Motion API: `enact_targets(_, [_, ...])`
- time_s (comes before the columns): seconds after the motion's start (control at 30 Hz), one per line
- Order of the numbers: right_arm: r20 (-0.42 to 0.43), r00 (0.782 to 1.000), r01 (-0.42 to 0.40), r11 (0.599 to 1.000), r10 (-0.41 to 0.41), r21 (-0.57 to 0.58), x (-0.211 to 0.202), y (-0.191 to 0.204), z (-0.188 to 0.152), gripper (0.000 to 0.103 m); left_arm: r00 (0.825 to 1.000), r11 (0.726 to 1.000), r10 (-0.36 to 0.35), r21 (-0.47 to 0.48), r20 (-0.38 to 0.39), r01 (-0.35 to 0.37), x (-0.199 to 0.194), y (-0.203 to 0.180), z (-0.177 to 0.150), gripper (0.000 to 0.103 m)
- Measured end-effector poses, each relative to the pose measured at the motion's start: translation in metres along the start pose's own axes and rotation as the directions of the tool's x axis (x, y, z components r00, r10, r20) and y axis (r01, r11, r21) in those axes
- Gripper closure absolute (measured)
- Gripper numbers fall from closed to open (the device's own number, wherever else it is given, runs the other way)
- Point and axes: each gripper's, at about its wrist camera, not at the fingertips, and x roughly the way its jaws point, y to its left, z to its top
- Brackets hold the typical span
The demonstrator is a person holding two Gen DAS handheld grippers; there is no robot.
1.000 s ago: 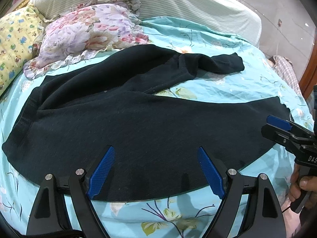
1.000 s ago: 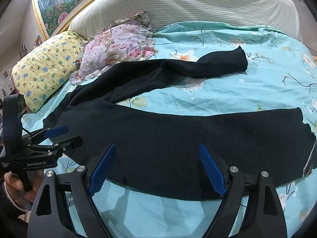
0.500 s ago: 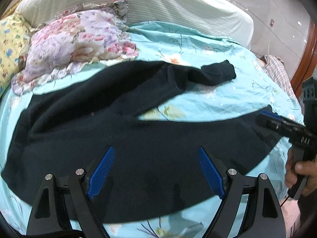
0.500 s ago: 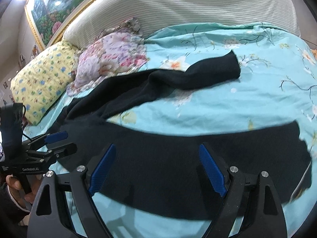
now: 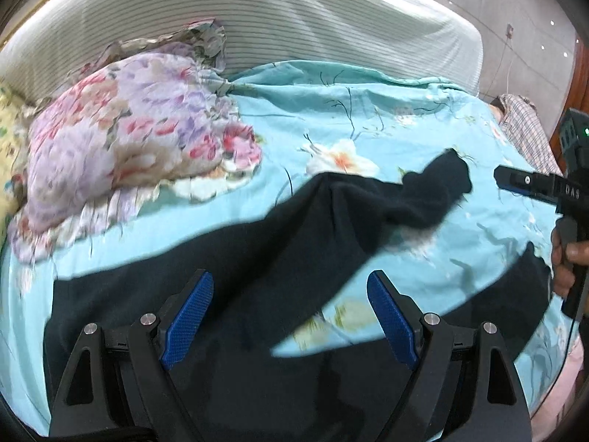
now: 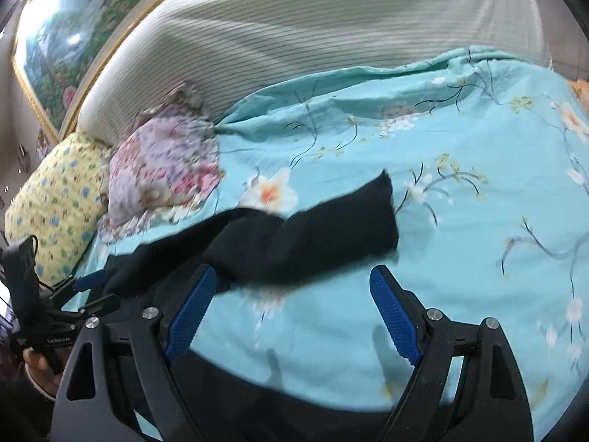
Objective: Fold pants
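The black pants are spread on the bed, directly ahead of and beneath the left hand-held gripper, whose jaws are spread wide with nothing held. The right hand-held gripper is likewise held wide open and empty; one pant leg is seen just beyond its fingertips, the other below them.
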Motion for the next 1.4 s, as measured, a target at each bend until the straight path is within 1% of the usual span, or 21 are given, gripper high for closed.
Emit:
enact_targets(0.17, [-0.033,0.999,0.019,0.999,-0.018,0.032,0.023,-0.030,0.039,0.017,0.999,1.000,0.002,0.018,-0.033,-0.002,0.034,0.008,0.034,0.017])
enact_targets(0.27, [-0.075,0.997,0.037,0.998,-0.033,0.058,0.042,-0.049,0.057,0.018,0.998,1.000,-0.007,0.023,-0.069,0.008,0.058,0.011,0.049,0.017])
enact_targets(0.3, [-0.092,0.995,0.039,0.997,-0.033,0.065,0.049,-0.055,0.061,0.023,0.996,1.000,-0.010,0.022,-0.083,0.012,0.065,0.013,0.053,0.017])
enact_targets(0.33, [-0.115,0.993,0.043,0.996,-0.035,0.074,0.057,-0.061,0.065,0.031,0.995,1.000,-0.017,0.020,-0.101,0.019,0.074,0.014,0.057,0.017])
enact_targets(0.47, [-0.173,0.985,0.039,0.996,-0.026,0.077,0.080,-0.069,0.072,0.042,0.985,0.999,-0.025,0.035,-0.172,0.031,0.108,0.012,0.064,0.017])
enact_targets(0.57, [-0.207,0.978,0.015,0.998,-0.002,0.061,0.094,-0.065,0.073,0.052,0.976,0.997,-0.009,0.072,-0.219,0.025,0.129,0.006,0.064,0.017])
enact_targets(0.63, [-0.225,0.974,0.026,0.999,-0.017,0.039,0.100,-0.062,0.072,0.071,0.970,0.995,-0.004,0.094,-0.242,0.028,0.140,0.002,0.063,0.021])
enact_targets(0.67, [-0.228,0.973,0.032,0.999,-0.024,0.034,0.101,-0.062,0.072,0.077,0.967,0.994,-0.010,0.106,-0.255,0.038,0.144,0.000,0.062,0.035])
enact_targets(0.7, [-0.227,0.973,0.042,0.999,-0.034,0.028,0.101,-0.062,0.072,0.087,0.963,0.992,-0.020,0.115,-0.268,0.053,0.147,-0.002,0.060,0.066])
enact_targets(0.73, [-0.223,0.974,0.047,0.999,-0.040,0.025,0.100,-0.063,0.073,0.089,0.959,0.991,-0.034,0.117,-0.280,0.069,0.149,-0.003,0.058,0.080])
enact_targets(0.77, [-0.214,0.976,0.051,0.998,-0.044,0.025,0.097,-0.064,0.073,0.091,0.957,0.989,-0.052,0.119,-0.285,0.089,0.147,-0.004,0.057,0.089])
enact_targets(0.8, [-0.202,0.978,0.054,0.998,-0.048,0.021,0.093,-0.064,0.074,0.093,0.964,0.987,-0.049,0.137,-0.262,0.087,0.141,-0.006,0.055,0.095])
enact_targets(0.83, [-0.191,0.980,0.059,0.998,-0.056,0.014,0.089,-0.064,0.074,0.093,0.969,0.984,-0.045,0.155,-0.244,0.084,0.135,-0.008,0.054,0.097])
enact_targets(0.9, [-0.163,0.985,0.061,0.998,-0.059,0.006,0.079,-0.063,0.076,0.093,0.973,0.982,-0.073,0.155,-0.220,0.109,0.119,-0.009,0.049,0.098])
enact_targets(1.0, [-0.092,0.994,0.065,0.998,-0.066,-0.012,0.058,-0.064,0.079,0.094,0.975,0.979,-0.127,0.135,-0.181,0.153,0.089,-0.007,0.040,0.099])
enact_targets(1.07, [-0.046,0.996,0.076,0.997,-0.077,-0.022,0.043,-0.067,0.078,0.094,0.975,0.976,-0.158,0.128,-0.156,0.178,0.068,-0.008,0.030,0.099])
enact_targets(1.17, [-0.001,0.997,0.075,0.997,-0.075,-0.005,0.021,-0.079,0.072,0.094,0.971,0.967,-0.202,0.133,-0.127,0.218,0.040,-0.014,0.017,0.099])
enact_targets(1.27, [0.015,0.999,0.051,0.999,-0.051,0.011,0.004,-0.090,0.057,0.094,0.966,0.958,-0.233,0.144,-0.110,0.248,0.018,-0.029,0.000,0.099])
enact_targets(1.33, [0.029,0.999,0.035,0.999,-0.035,0.000,-0.008,-0.092,0.044,0.094,0.963,0.954,-0.246,0.149,-0.106,0.260,0.003,-0.037,-0.013,0.099])
enact_targets(1.4, [0.064,0.998,0.008,1.000,-0.006,-0.021,-0.023,-0.094,0.028,0.094,0.962,0.952,-0.252,0.152,-0.108,0.266,-0.003,-0.041,-0.023,0.099])
